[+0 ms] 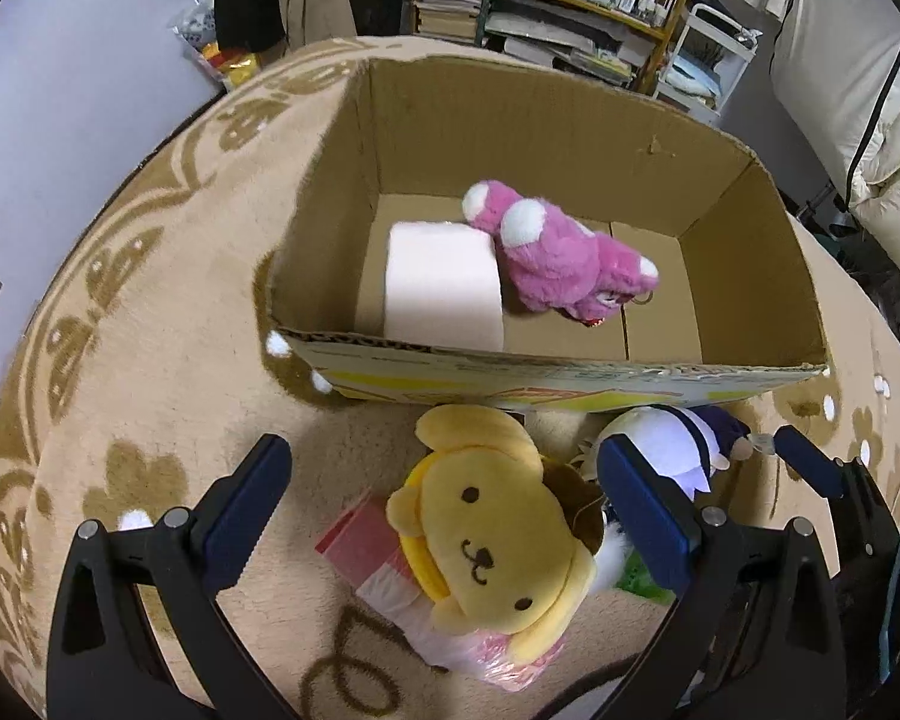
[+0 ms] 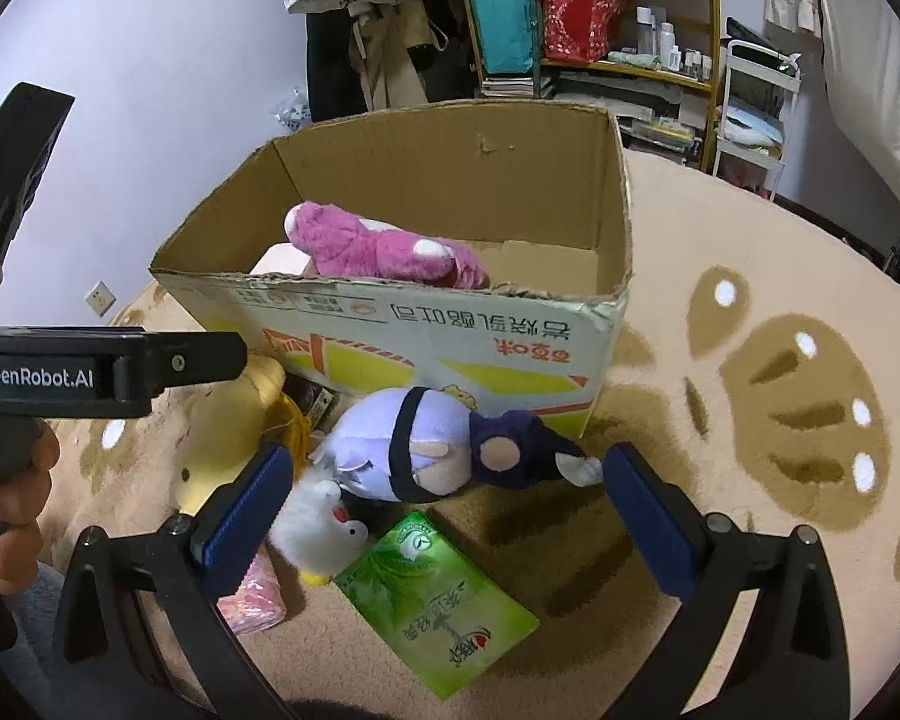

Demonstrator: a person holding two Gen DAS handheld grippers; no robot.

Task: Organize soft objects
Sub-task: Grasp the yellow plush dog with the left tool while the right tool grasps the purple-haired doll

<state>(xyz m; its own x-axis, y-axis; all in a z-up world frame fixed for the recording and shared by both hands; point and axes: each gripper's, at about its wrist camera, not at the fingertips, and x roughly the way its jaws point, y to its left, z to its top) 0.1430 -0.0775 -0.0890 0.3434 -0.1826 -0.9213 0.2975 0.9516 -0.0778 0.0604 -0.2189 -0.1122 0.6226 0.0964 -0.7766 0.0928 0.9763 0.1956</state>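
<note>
A cardboard box (image 1: 570,120) stands open on the beige rug; it also shows in the right wrist view (image 2: 450,174). Inside lie a pink plush (image 1: 564,258) (image 2: 384,246) and a white foam block (image 1: 444,282). In front of the box lie a yellow dog plush (image 1: 498,534) (image 2: 222,438), a purple-and-white doll plush (image 2: 426,444) (image 1: 672,438) and a small white duck plush (image 2: 324,522). My left gripper (image 1: 450,498) is open above the yellow dog. My right gripper (image 2: 450,504) is open around the doll plush.
A pink tissue pack (image 1: 384,564) lies under the yellow dog. A green tissue pack (image 2: 438,600) lies on the rug near the duck. Shelves (image 2: 594,30) and hanging clothes stand behind the box. The patterned rug (image 2: 780,390) spreads to the right.
</note>
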